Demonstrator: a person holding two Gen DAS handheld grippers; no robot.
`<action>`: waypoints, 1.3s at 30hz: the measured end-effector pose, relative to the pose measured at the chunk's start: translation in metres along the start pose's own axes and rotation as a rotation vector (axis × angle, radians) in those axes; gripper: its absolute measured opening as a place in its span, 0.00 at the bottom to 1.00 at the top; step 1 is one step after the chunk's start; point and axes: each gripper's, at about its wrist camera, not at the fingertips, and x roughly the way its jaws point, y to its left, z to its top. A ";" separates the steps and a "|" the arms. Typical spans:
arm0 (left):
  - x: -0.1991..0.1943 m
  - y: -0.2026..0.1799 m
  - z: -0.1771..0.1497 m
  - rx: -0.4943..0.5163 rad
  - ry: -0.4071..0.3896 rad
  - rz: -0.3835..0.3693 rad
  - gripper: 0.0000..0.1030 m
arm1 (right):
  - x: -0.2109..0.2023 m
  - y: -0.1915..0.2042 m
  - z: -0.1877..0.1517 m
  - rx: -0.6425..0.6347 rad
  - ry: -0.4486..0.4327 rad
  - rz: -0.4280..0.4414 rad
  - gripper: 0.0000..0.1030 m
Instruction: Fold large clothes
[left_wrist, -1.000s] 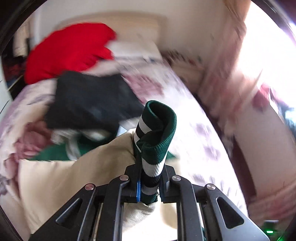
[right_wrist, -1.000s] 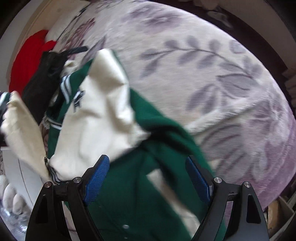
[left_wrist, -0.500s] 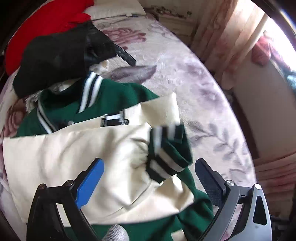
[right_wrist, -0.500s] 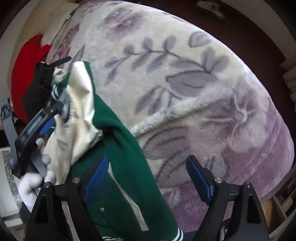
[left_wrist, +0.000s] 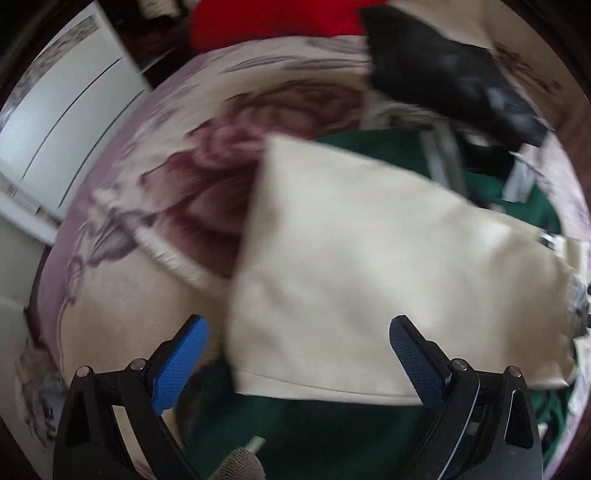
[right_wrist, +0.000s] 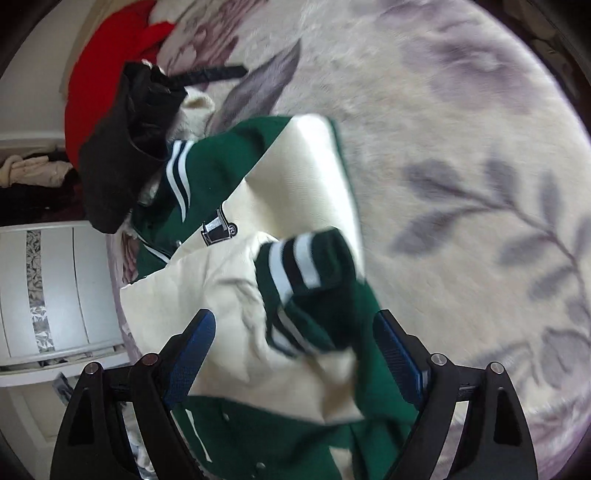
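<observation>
Left gripper gapes empty above cream sleeve.

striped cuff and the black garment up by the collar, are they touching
Apart. The right wrist view shows the striped cuff lying on the cream sleeve, with green jacket body and collar between it and the black garment.

A floral bedspread in cream with mauve leaves and roses is spread across the bed. A red garment and a black garment are heaped at its far edge. A white panelled cabinet is seen beside the bed.
</observation>
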 end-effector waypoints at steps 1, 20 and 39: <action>0.008 0.012 0.000 -0.027 0.006 0.008 0.98 | 0.015 0.005 0.005 0.008 0.035 0.021 0.33; -0.030 0.016 -0.005 -0.158 -0.041 -0.129 1.00 | -0.153 -0.044 -0.032 0.251 -0.023 0.045 0.58; -0.064 -0.094 -0.366 -0.917 0.522 -0.446 0.99 | -0.096 -0.158 0.051 0.083 0.350 0.034 0.67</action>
